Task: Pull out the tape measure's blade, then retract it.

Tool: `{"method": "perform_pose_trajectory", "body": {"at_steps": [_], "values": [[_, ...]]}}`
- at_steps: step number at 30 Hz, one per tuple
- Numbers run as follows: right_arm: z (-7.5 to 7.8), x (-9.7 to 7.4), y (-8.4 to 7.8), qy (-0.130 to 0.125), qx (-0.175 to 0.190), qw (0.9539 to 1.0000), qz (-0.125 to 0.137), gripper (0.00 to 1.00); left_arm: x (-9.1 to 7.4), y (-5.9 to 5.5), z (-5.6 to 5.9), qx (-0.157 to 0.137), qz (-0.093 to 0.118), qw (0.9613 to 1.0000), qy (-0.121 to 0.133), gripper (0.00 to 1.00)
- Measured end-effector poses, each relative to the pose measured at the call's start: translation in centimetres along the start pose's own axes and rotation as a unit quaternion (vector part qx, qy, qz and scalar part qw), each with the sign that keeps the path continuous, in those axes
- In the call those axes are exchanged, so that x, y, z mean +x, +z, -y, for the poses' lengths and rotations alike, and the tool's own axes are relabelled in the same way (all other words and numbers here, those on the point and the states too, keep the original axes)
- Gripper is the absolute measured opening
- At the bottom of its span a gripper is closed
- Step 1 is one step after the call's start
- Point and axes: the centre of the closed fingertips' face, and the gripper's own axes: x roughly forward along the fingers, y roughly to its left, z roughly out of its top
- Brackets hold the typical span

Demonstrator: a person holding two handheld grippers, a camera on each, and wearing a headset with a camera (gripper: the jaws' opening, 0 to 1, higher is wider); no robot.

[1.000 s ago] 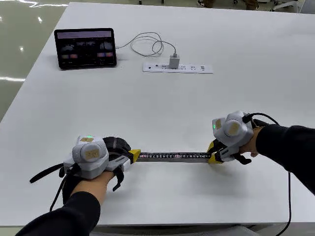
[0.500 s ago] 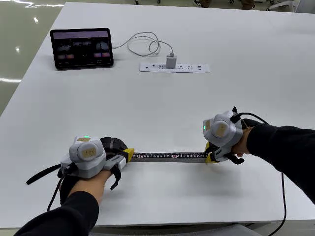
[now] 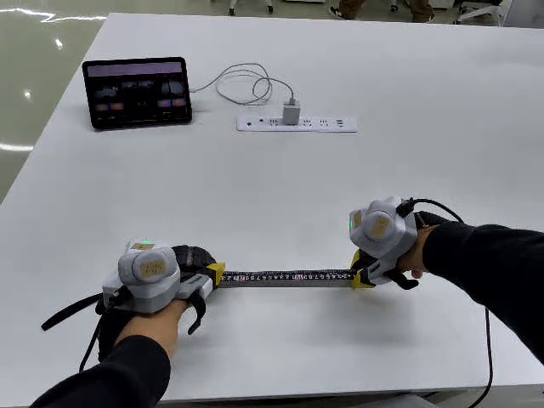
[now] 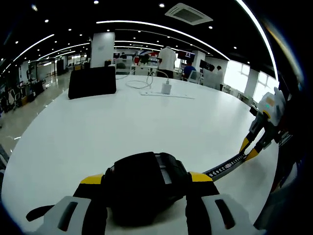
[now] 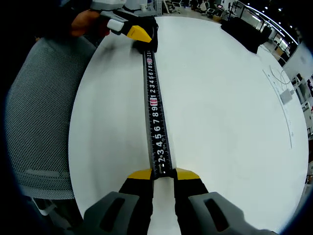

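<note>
Gripping tape measure (image 4: 145, 192), left gripper (image 4: 146, 177) — right gripper (image 5: 164, 174) pinching blade (image 5: 155, 112) (numerals readable in its view)

The left gripper (image 3: 208, 276), a grey-and-white two-jaw tool with yellow tips, sits low with its jaws pointing right, clamped either side of the black tape-measure case (image 4: 146, 196); the left hand (image 3: 146, 327) grips it from behind, dark-sleeved forearm trailing back; the matching right gripper (image 3: 361, 279) points left, its jaws pinched on the end of the numbered blade (image 5: 155, 112); the right hand (image 3: 416, 252) holds it, with the forearm reaching in from the right.
</note>
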Motion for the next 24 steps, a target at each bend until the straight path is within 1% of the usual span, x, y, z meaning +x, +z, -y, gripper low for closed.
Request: {"method": "perform_pose_trajectory", "body": {"at_steps": [1, 3, 16, 24], "values": [[-0.01, -0.01, 0.07, 0.000, 0.001, 1.0000, 0.002, 0.11, 0.02, -0.04, -0.03, 0.002, -0.001, 1.0000, 0.001, 0.61], [0.05, -0.01, 0.14, -0.002, 0.019, 0.9998, 0.008, 0.11, -0.01, -0.07, -0.11, 0.005, -0.002, 1.0000, 0.002, 0.61], [-0.02, 0.06, 0.40, -0.006, 0.009, 0.9998, 0.017, 0.11, -0.04, -0.03, -0.13, 0.004, 0.002, 1.0000, 0.000, 0.61], [0.05, 0.20, 0.75, -0.005, 0.017, 0.9996, 0.022, 0.11, -0.03, -0.02, -0.14, 0.003, 0.002, 1.0000, -0.002, 0.61]]}}
